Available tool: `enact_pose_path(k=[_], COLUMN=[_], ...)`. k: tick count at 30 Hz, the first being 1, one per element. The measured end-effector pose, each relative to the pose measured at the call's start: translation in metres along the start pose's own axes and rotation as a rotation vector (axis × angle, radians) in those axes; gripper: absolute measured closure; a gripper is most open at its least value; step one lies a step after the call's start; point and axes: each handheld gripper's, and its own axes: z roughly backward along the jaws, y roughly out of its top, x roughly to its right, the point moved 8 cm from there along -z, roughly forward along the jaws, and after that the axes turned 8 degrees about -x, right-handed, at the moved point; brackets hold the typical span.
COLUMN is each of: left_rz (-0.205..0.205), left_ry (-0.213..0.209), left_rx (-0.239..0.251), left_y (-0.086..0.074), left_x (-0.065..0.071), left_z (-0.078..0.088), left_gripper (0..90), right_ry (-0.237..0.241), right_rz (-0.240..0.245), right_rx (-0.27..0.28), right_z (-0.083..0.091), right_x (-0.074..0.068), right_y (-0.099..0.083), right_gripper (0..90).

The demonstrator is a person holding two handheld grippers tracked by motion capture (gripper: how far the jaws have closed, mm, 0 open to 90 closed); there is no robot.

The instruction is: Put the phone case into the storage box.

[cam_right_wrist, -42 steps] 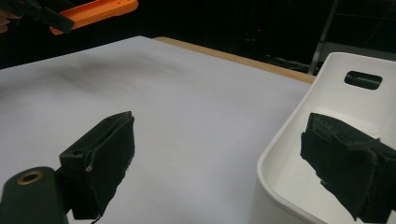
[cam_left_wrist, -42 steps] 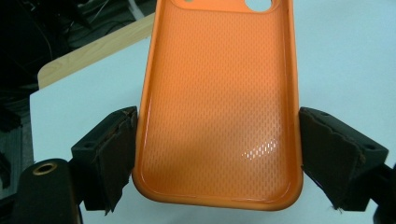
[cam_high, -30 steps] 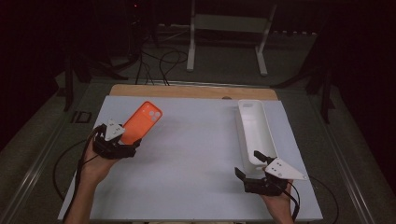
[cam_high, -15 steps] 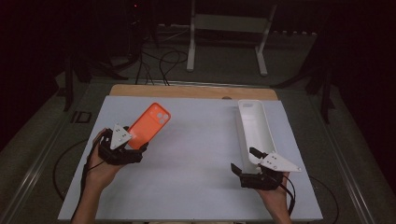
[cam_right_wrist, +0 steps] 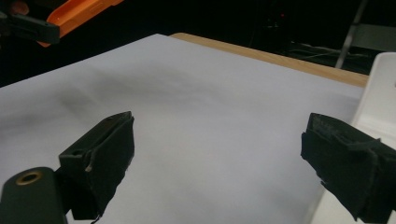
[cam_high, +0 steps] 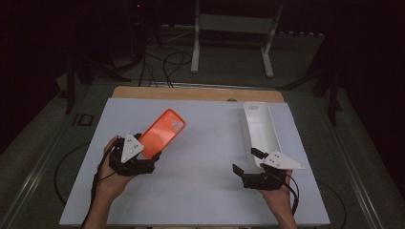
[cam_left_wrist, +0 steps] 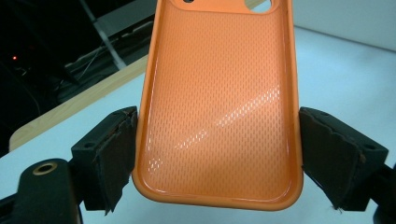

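An orange phone case [cam_high: 161,133] hangs tilted above the left half of the white table [cam_high: 205,143], its camera cutout end pointing up and away. My left gripper [cam_high: 147,153] is shut on its lower end. In the left gripper view the two pads press on the long edges of the orange case [cam_left_wrist: 219,102], and I look into its textured inside. My right gripper [cam_high: 246,161] stands open low over the table at the right, with nothing between its jaws. A white oblong case [cam_high: 260,126] lies just beyond it, its edge [cam_right_wrist: 380,88] beside the right jaw.
A wooden strip [cam_high: 196,93] borders the table's far edge. Behind it on the dark floor stand a white metal frame [cam_high: 234,33] and loose cables [cam_high: 162,57]. In the right gripper view the orange case [cam_right_wrist: 79,11] shows at the far upper left.
My left gripper has carried the orange case to the right and slightly nearer the person. The right gripper has barely shifted.
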Motion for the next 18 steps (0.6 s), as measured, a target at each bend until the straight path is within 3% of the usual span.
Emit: enact_pose_path(k=[14, 18], left_rz=[-0.037, -0.043], left_ry=[-0.030, -0.038], left_rx=[0.036, 0.041], left_y=[0.011, 0.014], left_x=[0.026, 0.031], left_z=[-0.002, -0.004], left_gripper=[16.7, 16.7], right_ry=[0.029, 0.057], right_rz=[0.017, -0.009], right_rx=[0.020, 0.028], right_z=[-0.007, -0.009], right_x=[-0.008, -0.009], right_y=[0.014, 0.018], right_gripper=[9.5, 9.5])
